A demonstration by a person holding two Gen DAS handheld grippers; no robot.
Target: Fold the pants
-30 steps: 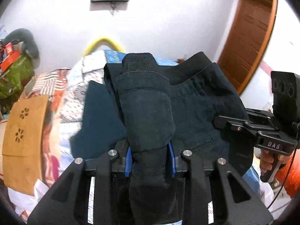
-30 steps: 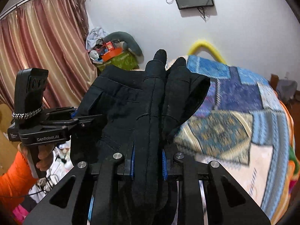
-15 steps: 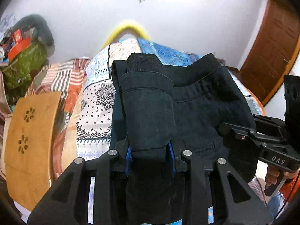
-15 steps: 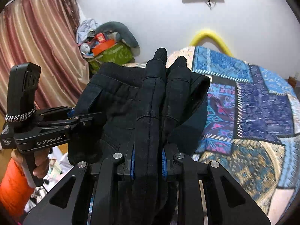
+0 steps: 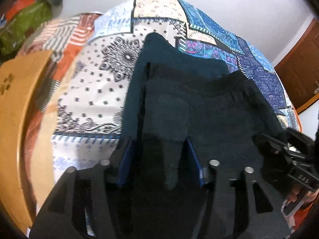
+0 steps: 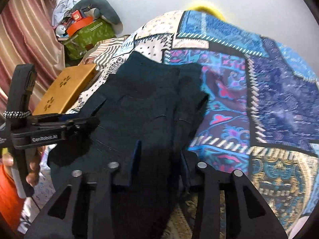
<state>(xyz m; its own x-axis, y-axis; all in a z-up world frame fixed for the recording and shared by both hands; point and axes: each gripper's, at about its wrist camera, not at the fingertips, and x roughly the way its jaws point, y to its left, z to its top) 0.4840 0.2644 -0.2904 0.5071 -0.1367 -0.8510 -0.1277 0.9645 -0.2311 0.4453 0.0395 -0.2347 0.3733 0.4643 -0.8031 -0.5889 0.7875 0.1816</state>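
The left gripper (image 5: pixel 159 159) points steeply down at the patchwork bedspread (image 5: pixel 95 91), its jaws opening. A bunched fold of the dark pants (image 5: pixel 209 119) lies between its blue pads (image 5: pixel 124 163), but gaps show on both sides – the pads no longer press it.

The right gripper (image 6: pixel 159 159) is likewise opening, with the pants (image 6: pixel 143 103) lying loose between its fingers and spreading ahead of them onto the bedspread (image 6: pixel 269 99). From each gripper the cloth runs forward and sideways toward the other one: the right gripper's body (image 5: pixel 287 159) sits at the pants' right edge, the left gripper's body (image 6: pixel 49 131) at their left edge – each held by a hand (image 6: pixel 32 169).
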